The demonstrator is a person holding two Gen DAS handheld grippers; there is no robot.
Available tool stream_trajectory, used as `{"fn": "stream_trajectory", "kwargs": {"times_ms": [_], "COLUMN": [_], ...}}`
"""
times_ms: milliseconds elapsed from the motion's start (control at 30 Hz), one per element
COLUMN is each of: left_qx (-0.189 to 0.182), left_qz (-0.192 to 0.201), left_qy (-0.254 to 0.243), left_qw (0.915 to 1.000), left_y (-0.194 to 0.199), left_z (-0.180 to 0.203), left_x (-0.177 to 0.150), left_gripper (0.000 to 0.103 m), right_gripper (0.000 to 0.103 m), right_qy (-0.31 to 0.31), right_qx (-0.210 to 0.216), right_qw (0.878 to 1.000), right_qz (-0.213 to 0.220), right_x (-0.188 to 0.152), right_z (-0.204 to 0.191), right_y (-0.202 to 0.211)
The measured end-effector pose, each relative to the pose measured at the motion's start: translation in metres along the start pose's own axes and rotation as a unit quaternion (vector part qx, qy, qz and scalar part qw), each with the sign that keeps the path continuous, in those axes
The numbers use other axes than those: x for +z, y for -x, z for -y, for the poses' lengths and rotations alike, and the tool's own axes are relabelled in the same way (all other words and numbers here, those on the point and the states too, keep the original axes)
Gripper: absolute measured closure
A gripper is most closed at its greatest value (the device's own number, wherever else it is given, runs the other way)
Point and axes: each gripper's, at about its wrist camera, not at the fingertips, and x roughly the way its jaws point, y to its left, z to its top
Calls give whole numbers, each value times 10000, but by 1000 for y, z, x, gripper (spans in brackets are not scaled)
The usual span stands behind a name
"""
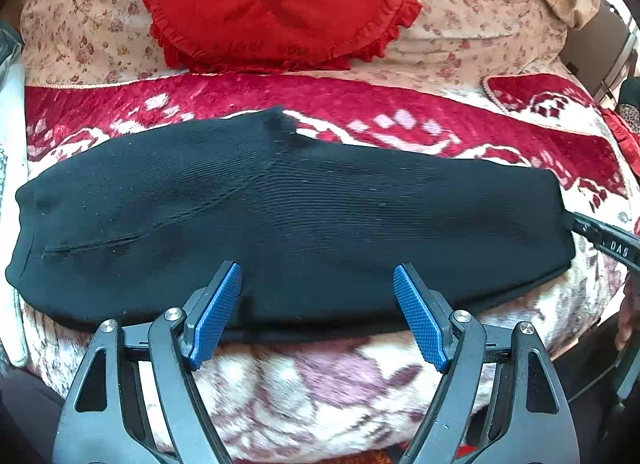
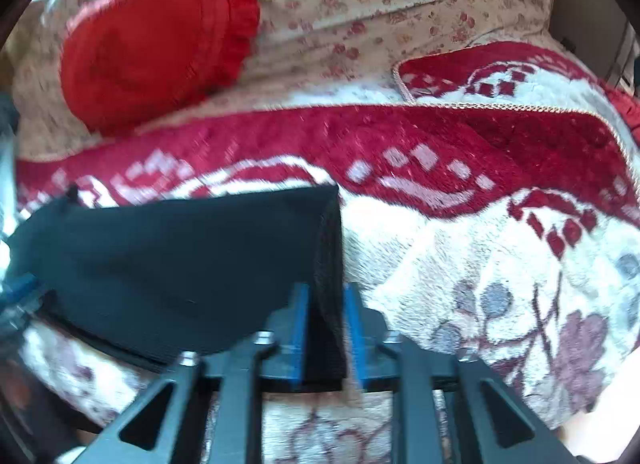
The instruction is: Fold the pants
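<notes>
Black knit pants (image 1: pixel 300 216) lie flat across the red-and-white blanket (image 1: pixel 400 116), stretched out from left to right. My left gripper (image 1: pixel 318 284) hovers open over their near edge, its blue pads (image 1: pixel 218 312) wide apart with nothing gripped. In the right wrist view the right end of the pants (image 2: pixel 180 260) lies as a thick folded edge between the pads of my right gripper (image 2: pixel 327 312). These jaws stand narrowly apart and the cloth sits loosely in the gap. A black finger (image 1: pixel 608 242) of that gripper shows at the pants' right end in the left wrist view.
A round red frilled cushion (image 1: pixel 280 4) (image 2: pixel 152 40) rests on the floral sheet (image 1: pixel 460 24) behind the blanket. The blanket (image 2: pixel 480 256) drops over the bed's near edge below both grippers. A white object (image 1: pixel 12 184) stands at the far left.
</notes>
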Motion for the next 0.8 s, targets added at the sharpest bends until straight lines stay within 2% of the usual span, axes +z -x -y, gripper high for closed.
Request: {"fn": "stream_trajectory", "kwargs": {"times_ms": [100, 367, 633, 800], "left_qx": [-102, -958, -879, -975], "left_qz": [-75, -686, -800, -864], "left_qy": [-16, 452, 493, 506], "left_qw": [9999, 9920, 9917, 9902], "left_y": [6, 6, -2, -10], "left_z": [14, 56, 94, 106], "left_x": [-4, -19, -22, -20], "left_gripper": [24, 24, 24, 24], "right_gripper": [73, 70, 69, 68], "right_qy": [-91, 57, -46, -52], "right_qx": [314, 510, 750, 776], "right_qw": [9994, 9986, 9972, 9970], "right_qz": [114, 108, 26, 53], "right_x": [2, 13, 16, 21], "right_z": [-2, 0, 9, 9], "right_y": [11, 12, -1, -4]}}
